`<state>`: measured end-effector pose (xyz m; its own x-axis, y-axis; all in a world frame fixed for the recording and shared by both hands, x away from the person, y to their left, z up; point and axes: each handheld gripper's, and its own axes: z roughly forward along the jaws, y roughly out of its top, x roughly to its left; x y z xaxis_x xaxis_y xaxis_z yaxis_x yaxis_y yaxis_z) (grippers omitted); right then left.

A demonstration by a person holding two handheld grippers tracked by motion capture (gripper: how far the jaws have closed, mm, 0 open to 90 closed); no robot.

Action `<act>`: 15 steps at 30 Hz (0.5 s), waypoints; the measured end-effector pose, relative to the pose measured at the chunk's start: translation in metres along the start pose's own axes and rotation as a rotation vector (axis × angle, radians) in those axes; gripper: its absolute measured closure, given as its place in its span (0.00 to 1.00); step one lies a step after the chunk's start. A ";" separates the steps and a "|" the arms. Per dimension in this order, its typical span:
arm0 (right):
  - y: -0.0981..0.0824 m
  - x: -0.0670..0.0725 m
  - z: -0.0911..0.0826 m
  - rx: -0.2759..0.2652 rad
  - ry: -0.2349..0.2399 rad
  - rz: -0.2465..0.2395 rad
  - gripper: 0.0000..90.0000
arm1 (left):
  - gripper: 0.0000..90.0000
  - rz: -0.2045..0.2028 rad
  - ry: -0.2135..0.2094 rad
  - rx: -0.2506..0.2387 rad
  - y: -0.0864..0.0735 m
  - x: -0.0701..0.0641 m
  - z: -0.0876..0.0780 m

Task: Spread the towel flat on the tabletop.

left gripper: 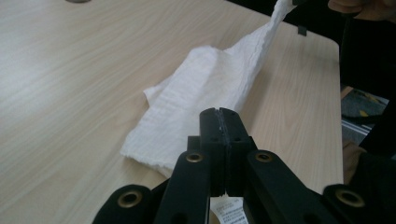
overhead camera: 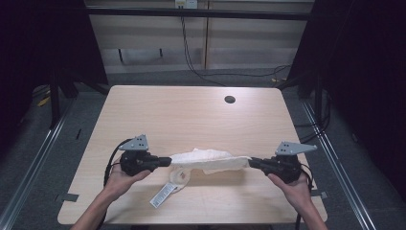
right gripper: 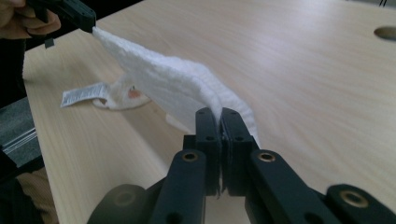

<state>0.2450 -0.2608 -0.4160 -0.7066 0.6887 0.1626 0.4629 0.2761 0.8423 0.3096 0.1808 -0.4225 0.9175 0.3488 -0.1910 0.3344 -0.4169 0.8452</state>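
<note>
While both claws pinch opposite ends, the cloth (overhead camera: 210, 159) hangs between them just above the worktop (overhead camera: 191, 110): left claw (overhead camera: 167, 161) clamped on its end, right claw (overhead camera: 251, 162) clamped on the other. Step looks like lift-and-spread; next move likely needs both claws pulling apart evenly to take out the sag. High view shows a tag (overhead camera: 163, 194) trailing below the left claw; right gripper view adds an orange spot by that tag, left gripper view the crinkled weave ahead.
</note>
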 end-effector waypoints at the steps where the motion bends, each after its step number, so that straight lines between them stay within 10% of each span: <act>1: 0.011 0.000 -0.002 -0.018 0.000 -0.012 0.97 | 1.00 0.000 0.003 -0.029 0.006 0.000 -0.005; 15: 0.074 0.004 -0.028 -0.115 0.016 -0.066 0.97 | 1.00 0.048 0.049 -0.159 0.062 -0.004 -0.053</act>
<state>0.2618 -0.2566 -0.3393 -0.7427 0.6601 0.1125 0.3516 0.2415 0.9045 0.3152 0.1982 -0.3432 0.9186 0.3740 -0.1277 0.2491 -0.2973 0.9217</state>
